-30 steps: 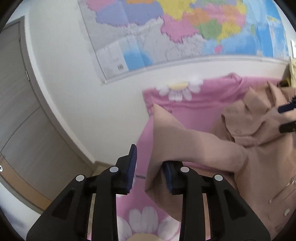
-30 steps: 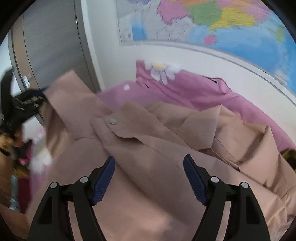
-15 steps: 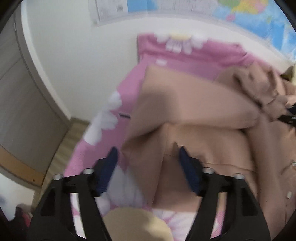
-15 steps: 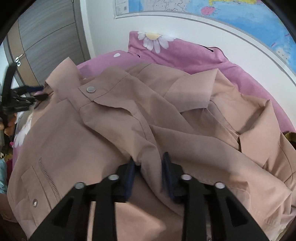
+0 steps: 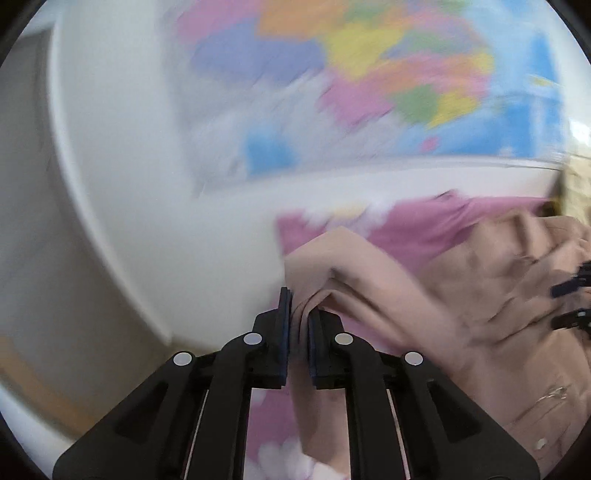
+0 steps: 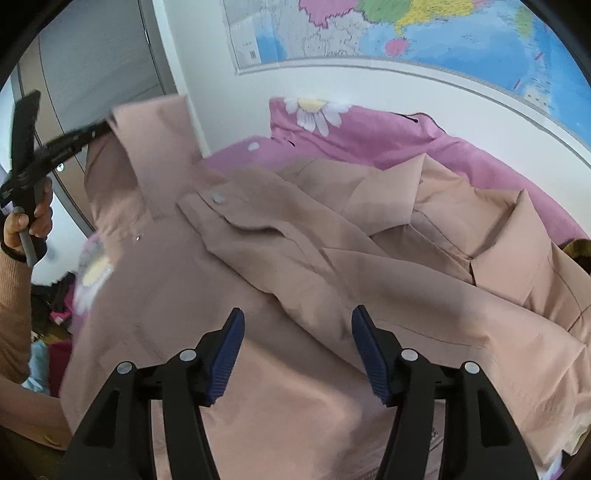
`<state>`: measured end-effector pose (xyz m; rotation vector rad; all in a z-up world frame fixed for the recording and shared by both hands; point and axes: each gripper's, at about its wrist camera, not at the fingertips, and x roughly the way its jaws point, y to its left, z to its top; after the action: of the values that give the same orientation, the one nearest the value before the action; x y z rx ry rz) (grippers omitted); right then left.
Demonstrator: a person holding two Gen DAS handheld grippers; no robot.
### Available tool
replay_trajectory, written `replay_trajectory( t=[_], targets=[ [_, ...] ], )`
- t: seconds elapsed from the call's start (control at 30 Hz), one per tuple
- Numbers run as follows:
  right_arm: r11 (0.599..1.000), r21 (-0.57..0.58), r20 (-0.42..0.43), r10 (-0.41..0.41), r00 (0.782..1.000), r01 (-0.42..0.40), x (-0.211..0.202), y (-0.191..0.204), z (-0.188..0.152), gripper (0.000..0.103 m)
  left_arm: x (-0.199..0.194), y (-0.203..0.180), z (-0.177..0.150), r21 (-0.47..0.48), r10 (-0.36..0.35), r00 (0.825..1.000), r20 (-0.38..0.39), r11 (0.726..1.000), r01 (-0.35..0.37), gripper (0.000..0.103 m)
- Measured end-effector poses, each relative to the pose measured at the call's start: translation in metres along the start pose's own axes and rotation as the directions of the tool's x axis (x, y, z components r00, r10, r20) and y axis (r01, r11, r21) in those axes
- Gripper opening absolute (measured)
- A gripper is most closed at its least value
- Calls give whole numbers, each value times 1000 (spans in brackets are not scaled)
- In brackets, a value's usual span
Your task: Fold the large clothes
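Note:
A large beige button-up shirt (image 6: 332, 266) lies crumpled on a pink bedspread (image 6: 388, 136) with daisy prints. My left gripper (image 5: 298, 314) is shut on a fold of the shirt's sleeve (image 5: 369, 280) and holds it lifted above the bed. In the right wrist view the left gripper (image 6: 99, 127) shows at the far left with the sleeve (image 6: 147, 147) raised. My right gripper (image 6: 297, 350) is open and empty, hovering just above the shirt's front. It also appears at the right edge of the left wrist view (image 5: 569, 302).
A colourful wall map (image 6: 406, 29) hangs behind the bed. A grey wardrobe door (image 6: 96, 66) stands at the left. Clutter lies on the floor at lower left (image 6: 55, 306). The left wrist view is motion-blurred.
My left gripper closed on the sleeve and swung it upward. My right gripper, shut on the shirt half a second ago, has opened and pulled back slightly.

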<state>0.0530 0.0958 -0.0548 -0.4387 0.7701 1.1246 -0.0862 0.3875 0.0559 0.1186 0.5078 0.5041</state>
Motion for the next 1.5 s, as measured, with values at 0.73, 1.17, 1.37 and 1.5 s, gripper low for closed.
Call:
replay_trajectory(
  t=[0.73, 1.17, 1.37, 1.5],
  targets=[
    [985, 171, 58, 19, 998, -28, -55, -35, -48, 73, -14, -69, -32, -80, -629, 775, 51, 771, 631, 97],
    [989, 114, 51, 86, 995, -92, -41, -2, -42, 76, 50, -44, -117, -383, -651, 735, -190, 739, 554, 95],
    [987, 134, 67, 76, 995, -84, -50, -5, -50, 76, 51, -52, -101, -421, -673, 719, -174, 711, 563, 4],
    [985, 147, 134, 74, 988, -94, -71, -7, -48, 76, 5, -68, -46, -277, -685, 726, -67, 711, 646, 4]
  ],
)
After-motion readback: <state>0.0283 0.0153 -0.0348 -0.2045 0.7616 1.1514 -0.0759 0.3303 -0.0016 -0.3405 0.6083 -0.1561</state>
